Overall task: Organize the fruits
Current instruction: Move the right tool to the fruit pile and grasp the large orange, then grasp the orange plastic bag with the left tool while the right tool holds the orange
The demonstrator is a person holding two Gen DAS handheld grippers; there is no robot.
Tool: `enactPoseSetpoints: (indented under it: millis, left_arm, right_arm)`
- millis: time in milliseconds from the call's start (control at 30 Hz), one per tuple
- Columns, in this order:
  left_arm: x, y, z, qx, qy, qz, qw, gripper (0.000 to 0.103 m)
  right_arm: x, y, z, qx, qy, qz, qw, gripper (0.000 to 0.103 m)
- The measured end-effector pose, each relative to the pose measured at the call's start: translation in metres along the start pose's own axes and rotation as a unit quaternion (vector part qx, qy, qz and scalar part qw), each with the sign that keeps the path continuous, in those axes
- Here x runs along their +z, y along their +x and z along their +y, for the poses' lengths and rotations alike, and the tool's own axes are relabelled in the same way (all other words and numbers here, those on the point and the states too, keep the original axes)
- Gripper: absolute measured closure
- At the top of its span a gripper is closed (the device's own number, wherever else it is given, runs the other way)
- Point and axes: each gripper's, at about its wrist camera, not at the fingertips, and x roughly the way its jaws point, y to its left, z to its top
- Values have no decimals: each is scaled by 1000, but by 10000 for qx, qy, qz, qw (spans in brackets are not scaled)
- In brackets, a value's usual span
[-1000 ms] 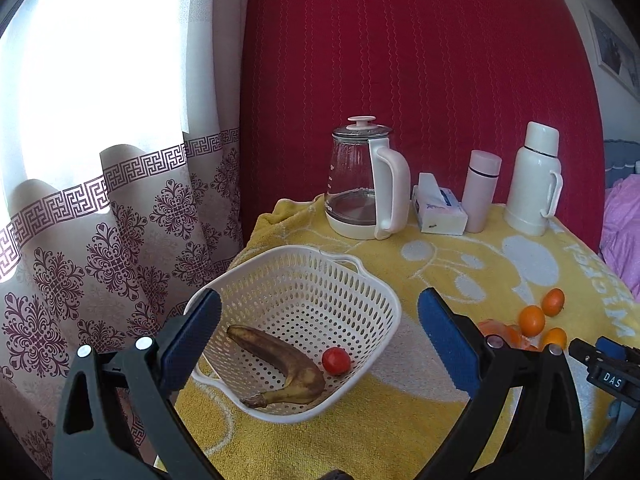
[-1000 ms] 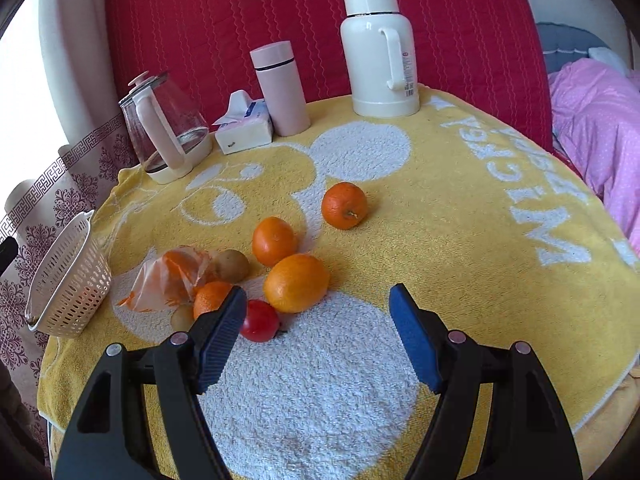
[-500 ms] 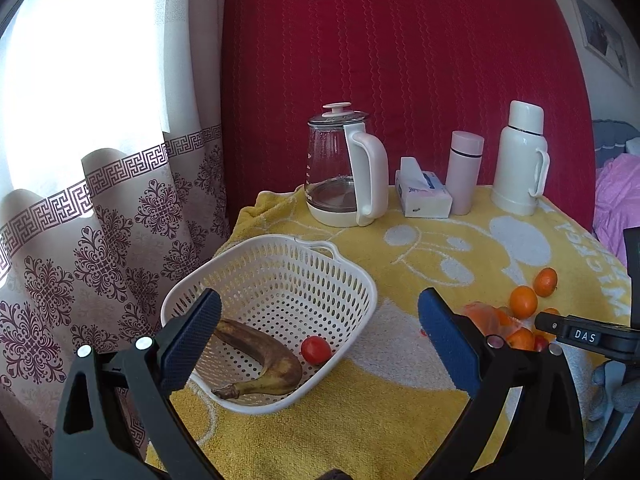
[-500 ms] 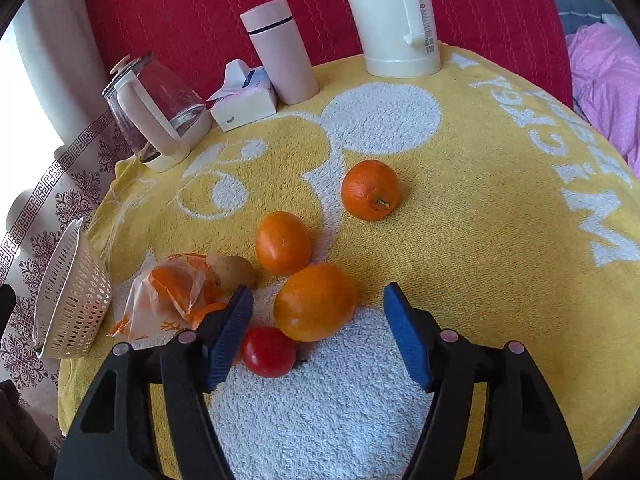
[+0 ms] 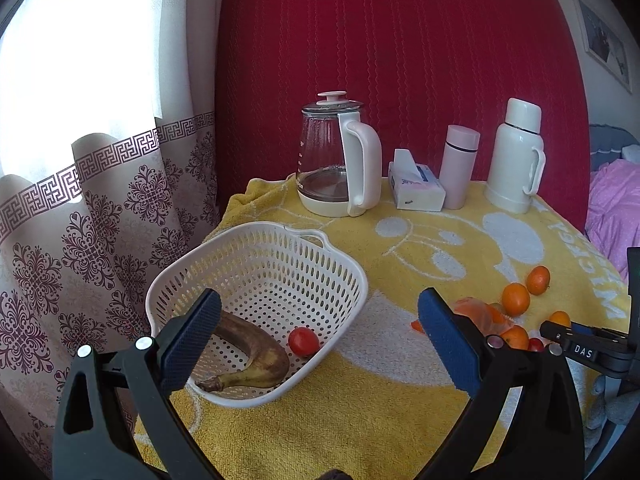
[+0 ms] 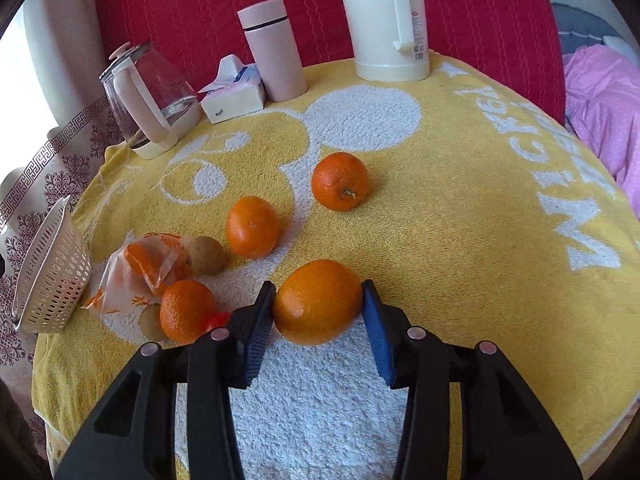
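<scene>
At the near edge of the counter, on the white patch of the yellow towel (image 6: 460,216), the right claw (image 6: 319,309) has its two blue pads pressed against the sides of the large orange (image 6: 318,306), which sits on the cloth with its long axis running left to right, from pad to pad. Gripping across the ends like this probably keeps the oval fruit from rolling out when lifted. Just to its left lie a smaller orange (image 6: 186,310), a red tomato (image 6: 216,319) mostly hidden behind the claw, and a crumpled plastic bag (image 6: 136,276) with a brownish fruit (image 6: 205,255) beside it. Farther in, two more oranges (image 6: 252,226) rest apart. The left claw (image 5: 318,338) hangs wide and empty over the white basket (image 5: 348,268) at the counter's left edge, likely waiting there while fruit is brought over. Inside lie a banana (image 5: 256,356), curved, stem toward the near rim, and a tomato. Along the far edge stand a glass kettle (image 5: 336,168), tissue pack (image 5: 416,188), pink flask (image 5: 458,166) and white thermos (image 5: 516,156).
</scene>
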Motion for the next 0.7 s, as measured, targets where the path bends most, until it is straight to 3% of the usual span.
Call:
enactPoseSetpoints:
  millis: [500,700]
  left_arm:
    - [0,30,-63,-967,-236,810,9917,3]
    - [5,66,-83,-1379,-740,1307,9790,3]
  right_arm:
    - [-6,-2,-21,-45,99,-106,9999,59]
    - [-7,-1,-19,-75,71,-111,9999,58]
